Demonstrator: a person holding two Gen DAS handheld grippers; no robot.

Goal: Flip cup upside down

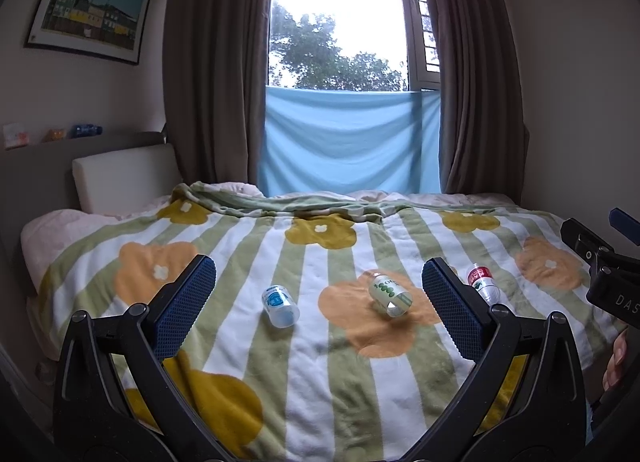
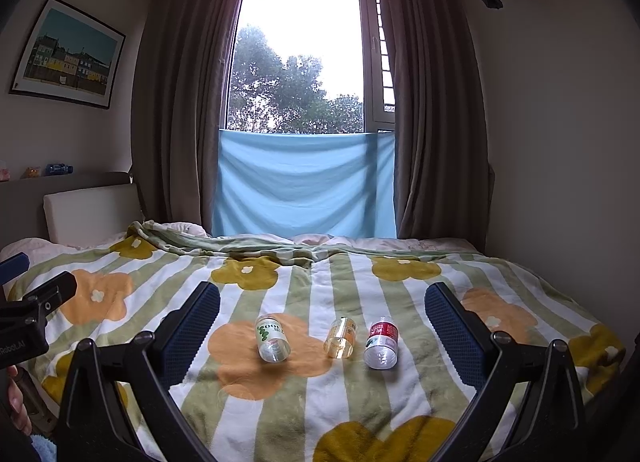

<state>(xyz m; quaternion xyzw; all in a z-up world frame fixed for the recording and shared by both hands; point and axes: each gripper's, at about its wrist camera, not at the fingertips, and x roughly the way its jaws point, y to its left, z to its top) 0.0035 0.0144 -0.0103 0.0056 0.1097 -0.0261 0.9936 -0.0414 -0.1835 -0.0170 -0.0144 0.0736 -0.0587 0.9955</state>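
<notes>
Several small clear plastic cups lie on their sides on the flowered blanket (image 1: 320, 382), mouths toward me. In the left wrist view I see a blue-labelled cup (image 1: 280, 306), a green-labelled cup (image 1: 390, 295) and a red-labelled cup (image 1: 482, 284) partly behind my finger. The right wrist view shows the green-labelled cup (image 2: 273, 339), a yellowish cup (image 2: 340, 339) and the red-labelled cup (image 2: 382, 343). My left gripper (image 1: 319, 266) is open, hovering short of the cups. My right gripper (image 2: 323, 290) is open too and holds nothing.
The bed runs back to a window with brown curtains (image 1: 212, 82) and a hung blue cloth (image 1: 348, 142). A headboard cushion (image 1: 124, 178) and a shelf are at the left. A hand (image 1: 616, 362) shows at the right edge.
</notes>
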